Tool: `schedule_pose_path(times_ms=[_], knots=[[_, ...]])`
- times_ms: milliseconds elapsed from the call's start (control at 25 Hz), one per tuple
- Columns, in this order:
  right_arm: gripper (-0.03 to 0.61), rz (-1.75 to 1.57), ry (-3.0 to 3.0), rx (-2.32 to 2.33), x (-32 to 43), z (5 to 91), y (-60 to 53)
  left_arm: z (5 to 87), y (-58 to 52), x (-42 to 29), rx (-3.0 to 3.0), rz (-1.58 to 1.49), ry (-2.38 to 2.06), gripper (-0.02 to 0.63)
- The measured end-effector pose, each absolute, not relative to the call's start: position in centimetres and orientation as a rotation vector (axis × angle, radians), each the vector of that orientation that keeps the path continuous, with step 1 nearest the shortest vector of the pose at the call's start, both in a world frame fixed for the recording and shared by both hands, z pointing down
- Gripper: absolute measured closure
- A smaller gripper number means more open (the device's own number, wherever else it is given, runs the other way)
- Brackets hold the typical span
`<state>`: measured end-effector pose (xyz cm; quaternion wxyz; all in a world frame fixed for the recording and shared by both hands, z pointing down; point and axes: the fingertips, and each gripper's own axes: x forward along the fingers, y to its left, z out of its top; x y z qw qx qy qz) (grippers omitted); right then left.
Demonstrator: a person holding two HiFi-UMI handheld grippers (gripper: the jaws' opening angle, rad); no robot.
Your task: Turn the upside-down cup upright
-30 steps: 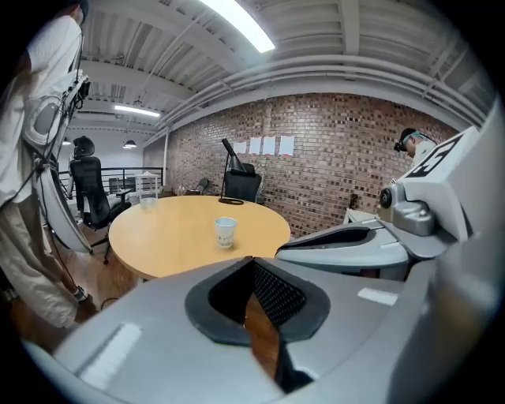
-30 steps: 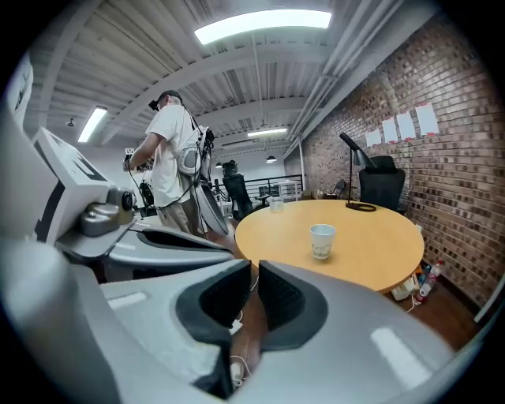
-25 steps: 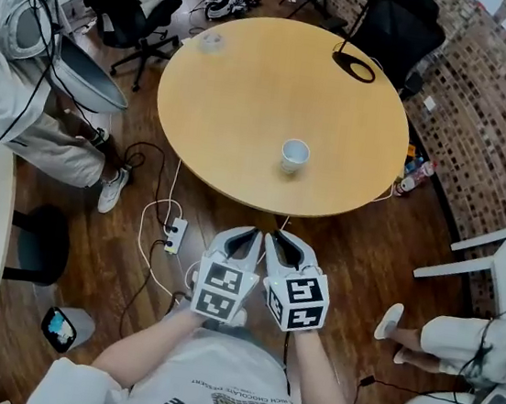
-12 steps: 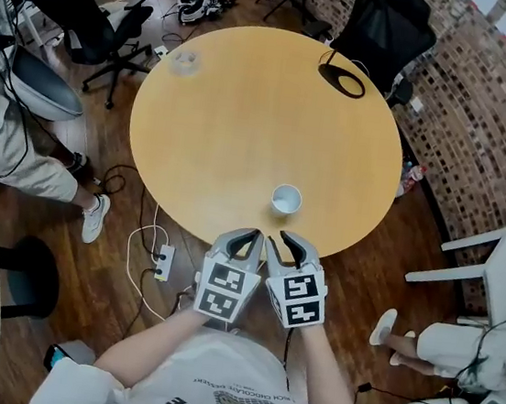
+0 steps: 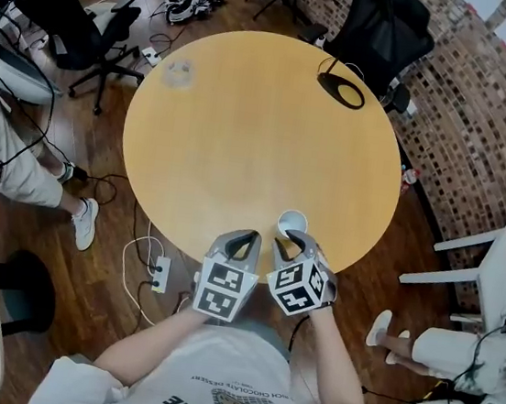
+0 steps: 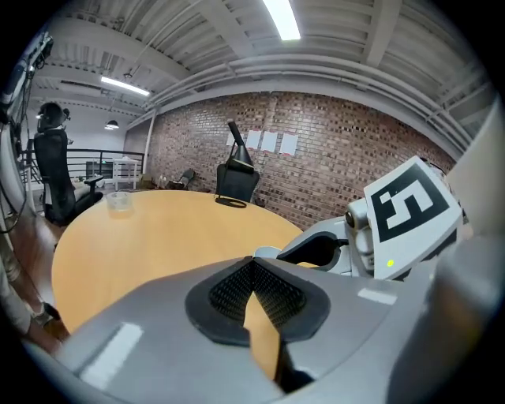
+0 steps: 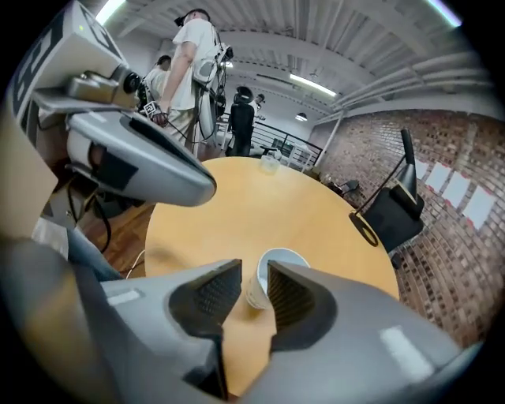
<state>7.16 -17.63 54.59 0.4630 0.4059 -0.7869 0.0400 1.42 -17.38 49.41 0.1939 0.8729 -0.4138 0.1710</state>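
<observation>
A white cup (image 5: 292,222) stands near the front edge of the round wooden table (image 5: 245,122), its wide rim facing up. My right gripper (image 5: 292,240) points down at it from just in front. In the right gripper view its jaws (image 7: 253,267) are a little apart and have just been opening; the cup (image 7: 272,278) stands beyond the tips, with nothing between the pads. My left gripper (image 5: 249,237) hovers over the table edge to the left of the cup. Its fingertips (image 6: 254,261) meet on nothing.
A black ring-shaped object (image 5: 342,90) lies at the table's far right. A clear plastic cup (image 5: 178,72) stands at the far left. Office chairs (image 5: 384,29) and a white chair (image 5: 488,274) surround the table. Cables and a power strip (image 5: 160,277) lie on the floor.
Both grippers have moved forward from over the floor to the table's near edge. The right one has tipped down and rolled beside the cup, and its jaws have parted.
</observation>
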Motion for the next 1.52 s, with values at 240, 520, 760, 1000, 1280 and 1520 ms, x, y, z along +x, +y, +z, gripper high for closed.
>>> schedule_pose_path(times_ms=[240,520,760,1000,1280,1520], knots=[[0.497,0.143,-1.915,0.91,6.7,56.9,-18.7,50.7,-18.6,0.6,2.421,0.481,-1.16,0.611],[0.56,0.234,-1.968,0.887,6.6,56.2,-19.5,50.4,-19.8,1.0,2.394,0.473,-1.194,0.611],[0.561,0.375,-2.086,0.925,7.0,55.2,-19.5,50.2,-20.7,2.4,2.384,0.466,-1.229,0.611],[0.561,0.822,-2.322,1.026,7.8,53.1,-19.9,50.0,-21.6,3.1,2.362,0.467,-1.268,0.611],[0.561,1.363,-2.47,1.055,9.1,54.0,-20.1,50.3,-22.6,2.9,2.337,0.468,-1.321,0.611],[0.561,1.899,-2.493,1.044,10.8,55.5,-20.3,50.1,-23.0,3.5,2.316,0.471,-1.342,0.611]])
